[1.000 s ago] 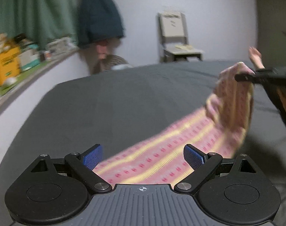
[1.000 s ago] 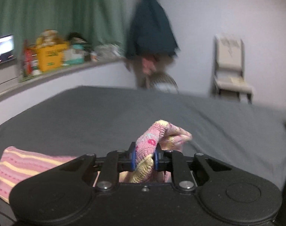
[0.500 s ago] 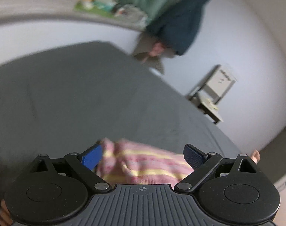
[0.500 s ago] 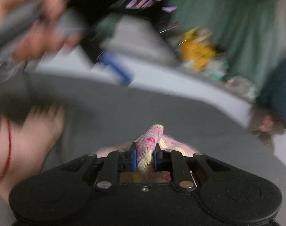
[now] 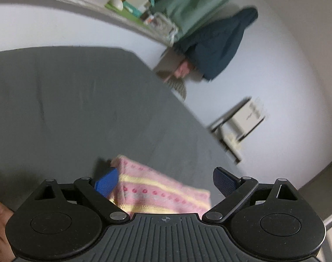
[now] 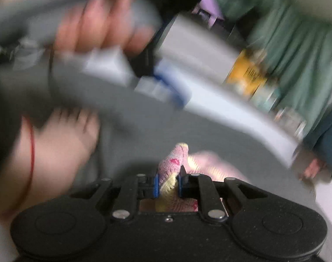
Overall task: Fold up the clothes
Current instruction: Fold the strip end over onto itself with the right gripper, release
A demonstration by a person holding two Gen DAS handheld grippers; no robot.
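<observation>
Nearest the right wrist camera, the right hand-held gripper (image 6: 168, 184) has its blue pads clamped on a bunched fold of the pink-and-yellow striped knitted garment (image 6: 173, 166), which rises in a peak between them and trails off beyond onto the dark grey bed sheet (image 6: 220, 137). In the left wrist view the left hand-held gripper (image 5: 166, 182) stands with its jaws wide apart; the same knitted garment (image 5: 157, 191) lies flat on the bed between and under them, its near-left pad close to the cloth's edge but not pressing on it. The step in hand looks like a fold of the garment over itself, the right side carrying the lifted end across. The next move probably calls for laying that end down squarely on the lower layer, edges matched, then letting go. Farther off, a bare foot (image 6: 63, 144) rests on the sheet, and beyond it all is blurred.
</observation>
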